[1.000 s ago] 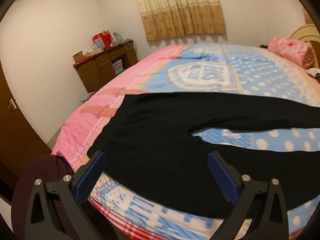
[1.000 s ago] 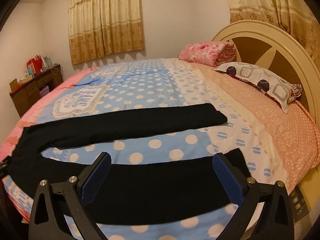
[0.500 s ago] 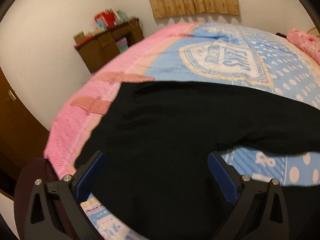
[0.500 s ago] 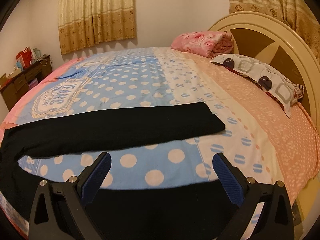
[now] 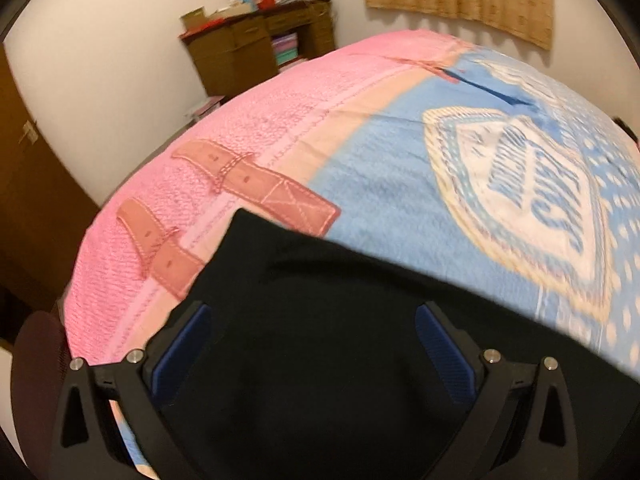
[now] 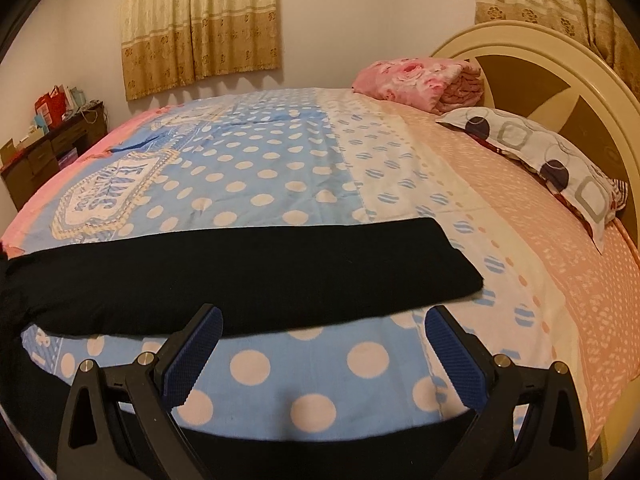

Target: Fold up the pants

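Both tongs have been lowering and closing in on the garment since the earlier frames; the left view, which a second ago took in the whole waist and crotch, is now filling with black cloth.

Item 1, pants (image 6: pixel 248 268): black, lying flat on the bed (image 6: pixel 520 216), legs running toward the headboard (image 6: pixel 532 52). Far leg is showing full length in the right view, its hem ending squarely on the cream strip of the cover. Near leg (image 6: pixel 320 456) is showing only as a dark band along the lower edge. Waist end (image 5: pixel 320 320) is lying over the pink and blue part of the cover, just beside the two printed strap motifs (image 5: pixel 248 184).

Item 2, left tongs (image 5: pixel 314 344): spread wide, holding nothing, hovering over the waist end with the blue pads (image 5: pixel 182 344) framing black cloth. Contact with the cloth cannot be judged.

Item 3, right tongs (image 6: pixel 320 344): spread wide, holding nothing, positioned over the dotted blue strip between the two legs.

Item 4, surroundings: patterned pillow (image 6: pixel 548 160) and folded pink blanket (image 6: pixel 416 80) are sitting by the headboard, well apart from the pants. Brown bench (image 5: pixel 260 44) with red and pale clutter is standing against the far wall. Gold curtains (image 6: pixel 200 24) are hanging behind the bed.
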### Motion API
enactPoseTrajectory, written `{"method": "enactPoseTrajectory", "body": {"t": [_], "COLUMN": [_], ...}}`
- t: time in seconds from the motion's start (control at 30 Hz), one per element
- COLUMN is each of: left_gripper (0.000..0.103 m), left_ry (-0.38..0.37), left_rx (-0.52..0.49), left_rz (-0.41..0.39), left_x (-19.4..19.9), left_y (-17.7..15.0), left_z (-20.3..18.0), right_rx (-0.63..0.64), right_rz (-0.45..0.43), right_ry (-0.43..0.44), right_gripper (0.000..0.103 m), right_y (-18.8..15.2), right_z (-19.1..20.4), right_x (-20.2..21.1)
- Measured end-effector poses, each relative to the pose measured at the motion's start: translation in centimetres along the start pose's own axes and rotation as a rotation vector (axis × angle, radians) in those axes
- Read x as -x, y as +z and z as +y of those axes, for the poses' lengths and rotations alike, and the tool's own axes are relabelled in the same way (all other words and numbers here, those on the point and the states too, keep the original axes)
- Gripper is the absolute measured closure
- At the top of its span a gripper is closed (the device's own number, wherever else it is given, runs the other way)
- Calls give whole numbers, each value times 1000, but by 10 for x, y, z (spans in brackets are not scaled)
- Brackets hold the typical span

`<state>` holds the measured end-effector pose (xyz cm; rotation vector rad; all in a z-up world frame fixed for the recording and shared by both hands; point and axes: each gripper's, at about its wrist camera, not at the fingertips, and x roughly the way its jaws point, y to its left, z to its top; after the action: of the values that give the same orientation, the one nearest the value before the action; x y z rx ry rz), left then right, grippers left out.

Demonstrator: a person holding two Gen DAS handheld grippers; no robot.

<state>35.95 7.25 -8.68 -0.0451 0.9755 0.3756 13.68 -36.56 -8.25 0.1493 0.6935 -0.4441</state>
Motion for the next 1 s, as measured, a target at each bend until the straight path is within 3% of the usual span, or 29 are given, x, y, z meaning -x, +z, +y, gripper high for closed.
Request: {"method": "enactPoseTrajectory", "body": {"t": [0.1,0.17,0.37,0.5,0.6,0.7,0.73,0.77,0.83,0.87,1.0], "left_gripper": [0,5,5,5,4,5,10,28,52,69,85], "left_ry": [16,72,270,392,401,374,360,319,225,223,185], "left_rx": [82,139,318,360,404,442,446,454,456,438,426], "left_rz": [71,101,154,193,227,191,189,181,161,154,139], "left_x": [-20,-28,-45,-66,-81,-82,-83,-83,-80,-78,-74], "left_y": [12,19,32,31,22,16,15,15,15,16,11], "left_z": [-12,-21,-31,-29,-21,-14,-13,-10,-9,-9,1], "right_rx": [21,22,5,-5,-14,-19,-21,-26,-32,-35,-46], "right_rz": [-5,-3,21,25,33,43,47,53,57,57,45], "right_ry": [7,9,19,18,19,19,20,22,26,29,29], "right_gripper": [1,1,1,1,1,1,1,1,1,1,1], "right_y": [3,3,1,-2,-4,-7,-7,-8,-8,-7,-8], "right_z": [3,3,-2,-8,-14,-16,-17,-18,-18,-18,-20], "right_x": [-5,-9,-18,-19,-20,-24,-25,-28,-29,-29,-24]}}
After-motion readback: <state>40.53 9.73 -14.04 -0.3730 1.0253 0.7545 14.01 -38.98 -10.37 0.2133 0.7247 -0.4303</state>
